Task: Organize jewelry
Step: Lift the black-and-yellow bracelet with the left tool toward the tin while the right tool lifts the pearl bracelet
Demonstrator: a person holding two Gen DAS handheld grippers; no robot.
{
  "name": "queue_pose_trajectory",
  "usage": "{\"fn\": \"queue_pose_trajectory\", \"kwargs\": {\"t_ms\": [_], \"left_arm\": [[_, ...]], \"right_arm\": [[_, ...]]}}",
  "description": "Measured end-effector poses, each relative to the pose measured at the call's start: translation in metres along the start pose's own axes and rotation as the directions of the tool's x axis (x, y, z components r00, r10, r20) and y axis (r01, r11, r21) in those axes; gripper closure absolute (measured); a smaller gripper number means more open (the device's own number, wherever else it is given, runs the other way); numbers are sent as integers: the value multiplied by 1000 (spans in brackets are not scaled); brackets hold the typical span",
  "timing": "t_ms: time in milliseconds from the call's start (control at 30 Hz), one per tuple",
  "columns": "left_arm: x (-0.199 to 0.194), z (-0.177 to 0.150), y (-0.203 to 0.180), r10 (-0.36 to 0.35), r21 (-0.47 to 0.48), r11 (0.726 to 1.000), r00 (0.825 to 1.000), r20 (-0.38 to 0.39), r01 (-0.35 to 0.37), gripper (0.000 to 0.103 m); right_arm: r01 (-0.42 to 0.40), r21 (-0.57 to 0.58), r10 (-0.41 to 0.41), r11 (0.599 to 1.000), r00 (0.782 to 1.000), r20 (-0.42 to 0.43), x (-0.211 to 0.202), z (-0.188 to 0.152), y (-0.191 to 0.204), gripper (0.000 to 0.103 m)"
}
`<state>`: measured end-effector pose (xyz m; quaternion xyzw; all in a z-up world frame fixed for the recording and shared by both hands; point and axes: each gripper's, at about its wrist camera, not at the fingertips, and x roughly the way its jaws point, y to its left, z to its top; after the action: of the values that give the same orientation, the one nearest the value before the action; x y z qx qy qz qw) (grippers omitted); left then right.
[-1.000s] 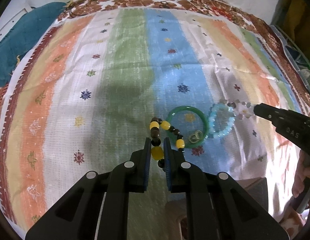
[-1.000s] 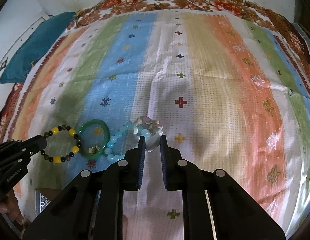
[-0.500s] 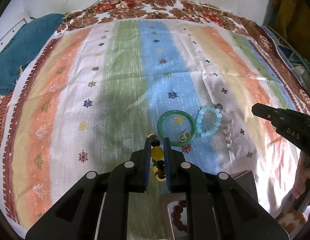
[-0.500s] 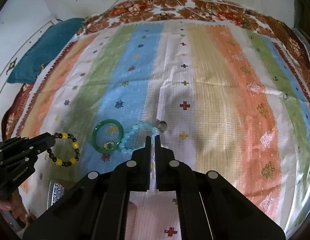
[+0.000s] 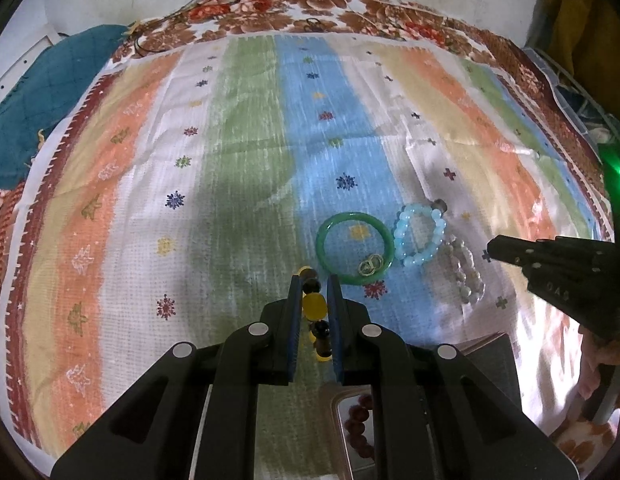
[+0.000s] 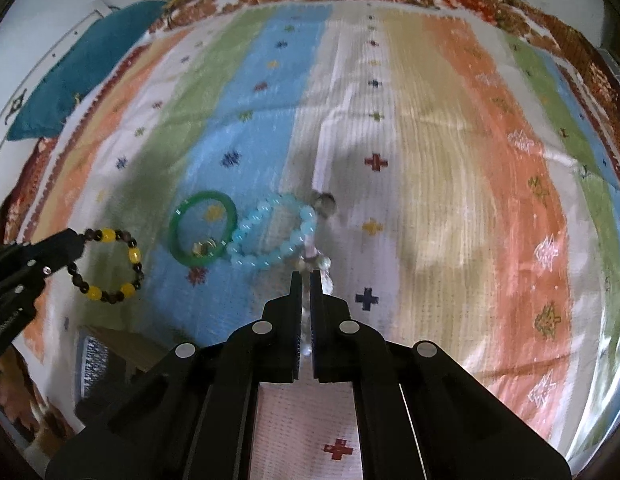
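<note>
1. Spread flat under everything: striped woven cloth (image 5: 246, 168).
2. Lying on it, left to right in the left wrist view: green glass bangle (image 5: 353, 247), pale blue bead bracelet (image 5: 418, 236), clear grey bead bracelet (image 5: 463, 270).
3. Resting inside the bangle's near edge: small metal rings (image 5: 370, 266).
4. Lifted left of the bangle: yellow-and-dark bead bracelet (image 6: 112, 266).
5. Near edge, below: open box (image 5: 355, 428) holding red beads.

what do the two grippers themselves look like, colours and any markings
Both are matte black plastic with angular linkage arms and round silver pivot screws. The left gripper has blue pads lining its fingers. The right gripper carries small pale embossed lettering on its side, too small to read. No cables or sleeves are visible.
</note>
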<state>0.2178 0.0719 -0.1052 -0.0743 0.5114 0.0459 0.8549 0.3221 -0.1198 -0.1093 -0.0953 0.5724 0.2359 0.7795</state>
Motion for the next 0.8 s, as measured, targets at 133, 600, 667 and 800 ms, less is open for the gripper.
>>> {"fn": "queue_pose_trajectory", "kwargs": {"t_ms": [133, 600, 667, 800], "left_arm": [[2, 0, -1, -5, 7, 1000, 1000, -5, 5, 91], [9, 1, -4, -11, 30, 999, 1000, -21, 12, 91], [11, 0, -5, -11, 35, 999, 1000, -25, 12, 91], [12, 0, -8, -12, 45, 999, 1000, -27, 14, 91]], "right_arm": [[-4, 10, 4, 1000, 1000, -20, 7, -1, -5, 69], [22, 11, -21, 1000, 996, -90, 38, -2, -15, 69], [20, 14, -18, 1000, 995, -97, 43, -2, -16, 69], [26, -2, -26, 1000, 996, -88, 45, -1, -13, 71]]}}
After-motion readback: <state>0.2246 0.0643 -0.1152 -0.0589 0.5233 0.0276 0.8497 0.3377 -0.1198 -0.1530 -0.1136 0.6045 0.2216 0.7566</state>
